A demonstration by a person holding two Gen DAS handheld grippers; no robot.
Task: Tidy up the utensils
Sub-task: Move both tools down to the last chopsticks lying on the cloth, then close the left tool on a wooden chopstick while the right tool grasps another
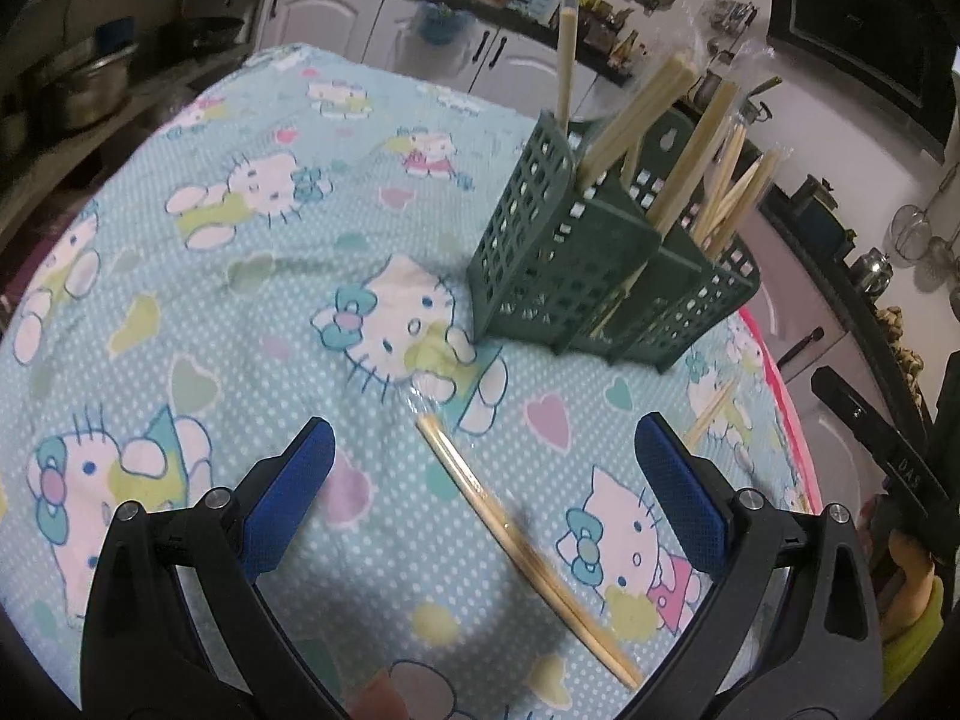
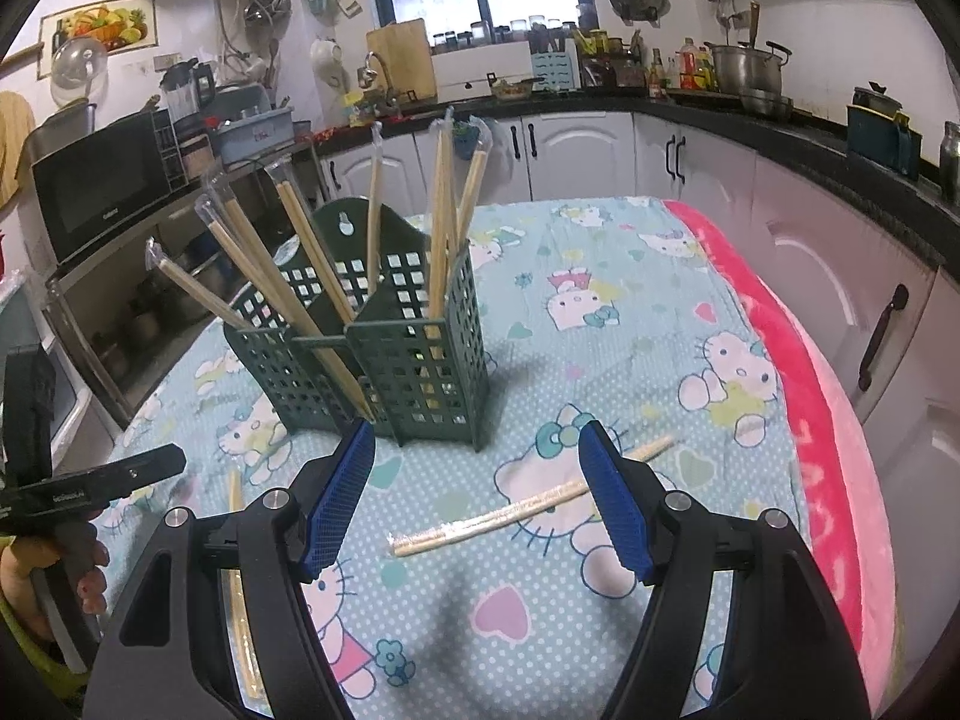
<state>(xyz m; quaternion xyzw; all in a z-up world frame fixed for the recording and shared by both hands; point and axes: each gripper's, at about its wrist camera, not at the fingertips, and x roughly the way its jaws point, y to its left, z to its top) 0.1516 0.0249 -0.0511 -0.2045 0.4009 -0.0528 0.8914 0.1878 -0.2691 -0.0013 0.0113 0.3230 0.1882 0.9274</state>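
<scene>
Standing near the middle of the desk (image 2: 600,252), which is draped in a pale blue cartoon-cat cloth, the dark green plastic lattice utensil holder (image 2: 414,360) has several plastic-wrapped pairs of bamboo chopsticks leaning out of its compartments. One wrapped pair of bamboo chopsticks (image 1: 522,540) lies flat on the cloth below the left gripper (image 1: 486,486), whose blue-padded fingers stand wide apart with nothing between them. Another wrapped pair (image 2: 492,519) lies in front of the right gripper (image 2: 477,492), its fingers likewise apart and empty.
</scene>
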